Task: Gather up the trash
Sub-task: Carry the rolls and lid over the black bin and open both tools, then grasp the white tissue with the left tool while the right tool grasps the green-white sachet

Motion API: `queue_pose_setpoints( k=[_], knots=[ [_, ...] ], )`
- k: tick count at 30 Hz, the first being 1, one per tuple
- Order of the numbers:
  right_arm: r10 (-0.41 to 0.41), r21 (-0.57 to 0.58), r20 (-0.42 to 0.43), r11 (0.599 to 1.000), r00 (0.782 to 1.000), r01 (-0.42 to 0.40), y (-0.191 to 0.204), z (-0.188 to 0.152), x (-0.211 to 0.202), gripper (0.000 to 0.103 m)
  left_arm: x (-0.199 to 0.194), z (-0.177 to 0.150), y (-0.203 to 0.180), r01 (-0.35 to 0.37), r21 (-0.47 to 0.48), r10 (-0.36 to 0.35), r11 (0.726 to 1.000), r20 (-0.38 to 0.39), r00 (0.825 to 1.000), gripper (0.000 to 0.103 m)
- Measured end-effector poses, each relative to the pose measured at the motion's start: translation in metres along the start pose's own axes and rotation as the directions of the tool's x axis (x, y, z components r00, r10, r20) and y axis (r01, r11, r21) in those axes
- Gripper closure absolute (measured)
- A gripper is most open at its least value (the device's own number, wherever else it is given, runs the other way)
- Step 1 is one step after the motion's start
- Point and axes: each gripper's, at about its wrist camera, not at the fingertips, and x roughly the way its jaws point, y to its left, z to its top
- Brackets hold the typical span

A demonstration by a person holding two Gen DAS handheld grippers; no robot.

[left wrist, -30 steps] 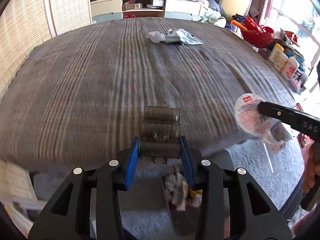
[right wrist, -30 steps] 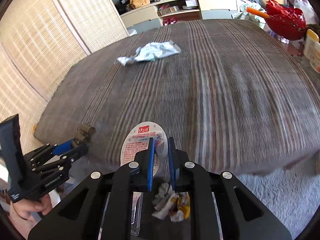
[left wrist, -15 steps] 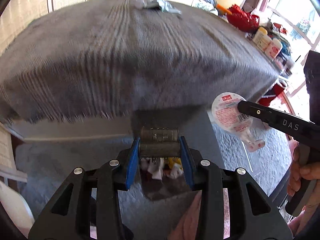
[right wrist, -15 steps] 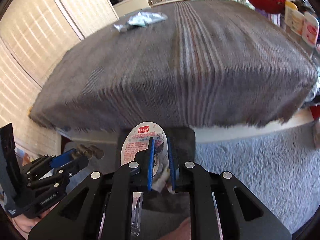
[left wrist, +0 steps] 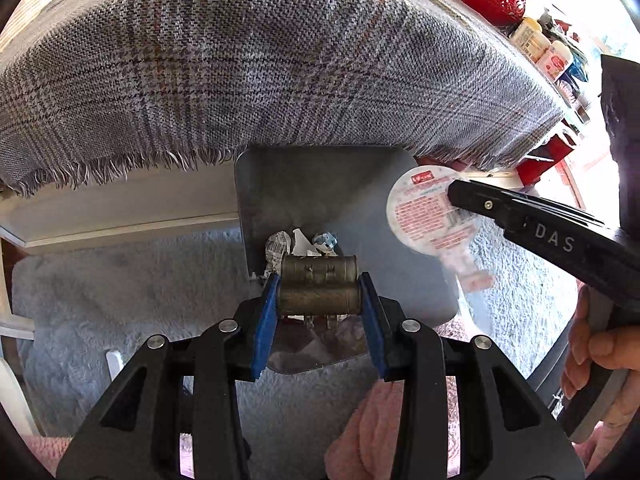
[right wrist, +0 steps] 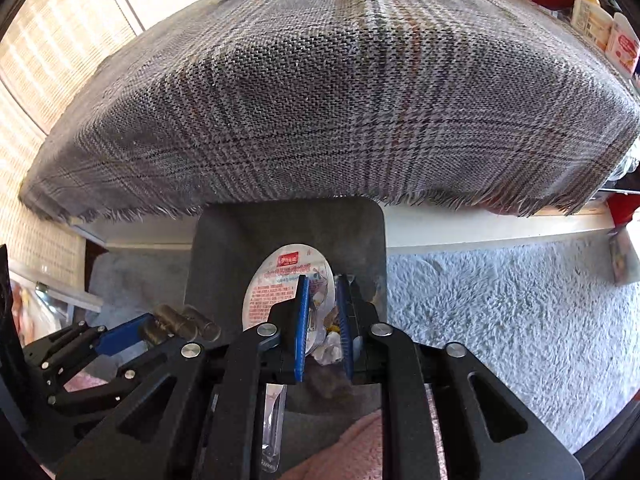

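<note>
left wrist: tongs [left wrist: 318, 300] clamp batteries [left wrist: 318, 292].

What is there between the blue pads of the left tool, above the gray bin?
A bundle of brown metal rolls, clamped between the pads of the left tool over the bin. The left wrist view shows it.

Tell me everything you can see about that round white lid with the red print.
The lid is a thin, round foil or plastic seal, white with red print and a small red logo near its top edge. A clear, crinkled strip hangs from it. It stands on edge between the fingers of the right gripper, whose jaws are opening, above the grey bin with crumpled paper in it. Whether the pads still press on it I cannot tell.
</note>
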Motion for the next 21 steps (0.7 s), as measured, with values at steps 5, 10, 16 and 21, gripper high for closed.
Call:
queue_pose_setpoints(
  k=[5, 10, 16, 21],
  knots=[
    [-0.007, 0.025, -0.004, 1.0, 1.0, 0.007, -0.001, 0.005, 0.001, 0.057, -0.008, 0.007, 0.0, -0.01, 0.006, 0.01, 1.0, 0.019, 1.0, 0.05],
    [-0.04, 0.044, 0.03, 0.998, 0.999, 0.039, -0.007, 0.008, -0.01, 0.028, -0.021, 0.013, -0.002, -0.056, 0.027, 0.054, 0.998, 0.059, 0.997, 0.028],
    [-0.12, 0.051, 0.107, 0.992, 0.987, 0.115, -0.019, 0.019, -0.04, 0.003, -0.05, 0.026, 0.0, -0.106, 0.048, 0.1, 0.993, 0.122, 0.987, 0.008],
    [-0.128, 0.056, 0.164, 0.991, 0.978, 0.121, -0.027, 0.042, -0.071, 0.003, -0.078, 0.045, 0.009, -0.109, 0.024, 0.103, 0.994, 0.179, 0.978, 0.008]
  ],
)
